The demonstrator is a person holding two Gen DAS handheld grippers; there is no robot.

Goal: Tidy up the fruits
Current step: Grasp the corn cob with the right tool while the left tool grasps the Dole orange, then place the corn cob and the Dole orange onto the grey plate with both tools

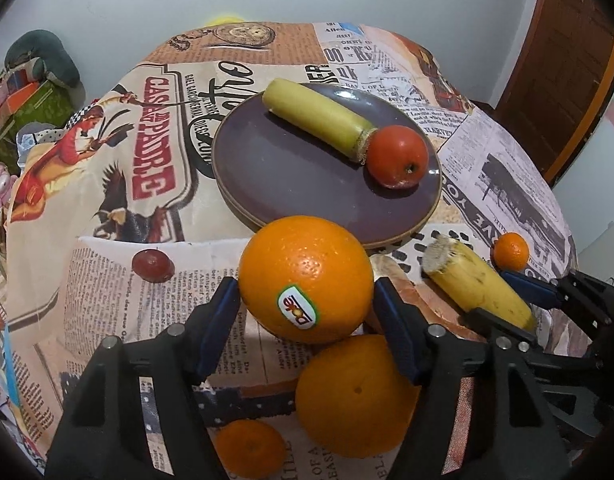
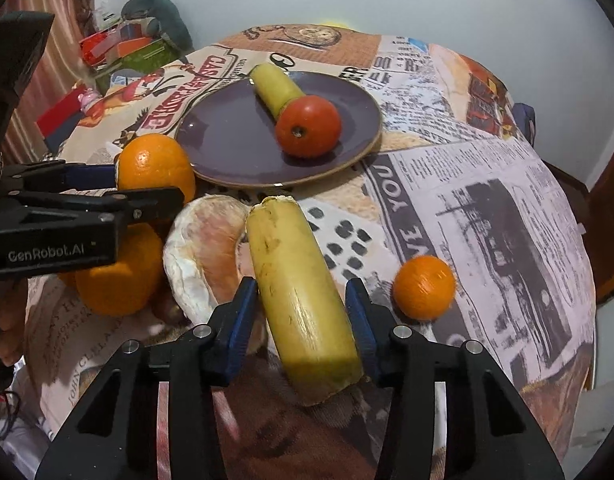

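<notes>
Left wrist view: the left gripper [image 1: 307,304] is clenched on a stickered orange [image 1: 305,280], both blue pads against its sides, lifted above a second orange [image 1: 353,396] and a mandarin [image 1: 251,456] lying at the near edge of the newspaper-print tablecloth [image 1: 107,300]. Just beyond it lies the purple plate [image 1: 275,176], set toward the middle of the table, already carrying a cut banana piece [image 1: 319,120] that touches a tomato [image 1: 397,156]. A small reddish fruit [image 1: 152,266] lies to the left of the plate, apart from it.

Right wrist view: the right gripper [image 2: 303,316] grasps a second banana piece [image 2: 301,292] between its pads, the cut end pointing toward the plate [image 2: 227,148]. A small mandarin [image 2: 424,288] rests near the right edge; a peeled pomelo segment [image 2: 205,248] lies left of the banana.

Step in hand, as judged: carrying both held fruits to the plate. The next move calls for setting each on bare plate without nudging the tomato, which may roll.
</notes>
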